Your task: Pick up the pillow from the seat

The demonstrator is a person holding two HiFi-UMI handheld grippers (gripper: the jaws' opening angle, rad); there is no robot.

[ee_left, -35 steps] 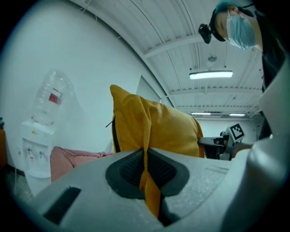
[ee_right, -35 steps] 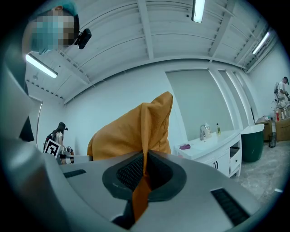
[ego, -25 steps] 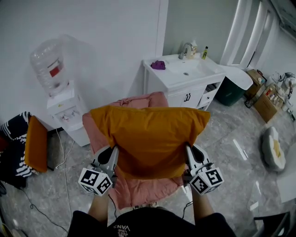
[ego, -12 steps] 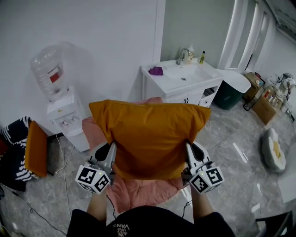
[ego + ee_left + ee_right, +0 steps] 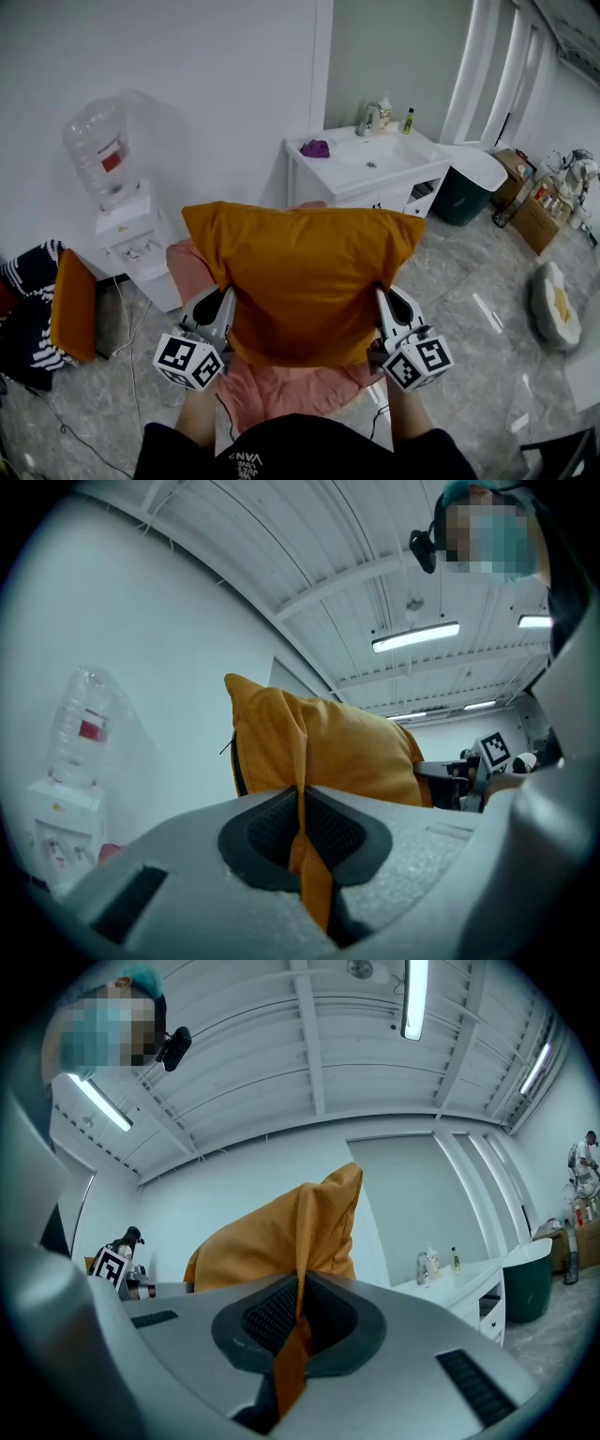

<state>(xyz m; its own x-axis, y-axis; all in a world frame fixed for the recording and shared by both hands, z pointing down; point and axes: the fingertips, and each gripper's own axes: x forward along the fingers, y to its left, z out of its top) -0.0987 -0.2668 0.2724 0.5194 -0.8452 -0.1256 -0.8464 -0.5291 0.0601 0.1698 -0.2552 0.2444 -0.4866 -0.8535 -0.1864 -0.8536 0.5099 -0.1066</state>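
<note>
I hold the mustard-orange fabric pillow (image 5: pixel 300 277) upright in front of me, one side edge in each tool. My left gripper (image 5: pixel 223 302) is clamped on a fold of the orange cloth at the pillow's 8 o'clock. In the left gripper view the cloth runs pinched straight down between the dark ribbed pads (image 5: pixel 272 829). My right gripper (image 5: pixel 381 300) is closed the same way on the edge at the pillow's 4 o'clock. The pillow covers most of the pink padded seat (image 5: pixel 281 392), which shows below it at 6 o'clock. Whether its lower edge clears the seat I cannot tell. A white water dispenser (image 5: pixel 129 230) stands at 10 o'clock and a white washbasin cabinet (image 5: pixel 370 164) at 1 o'clock.
</note>
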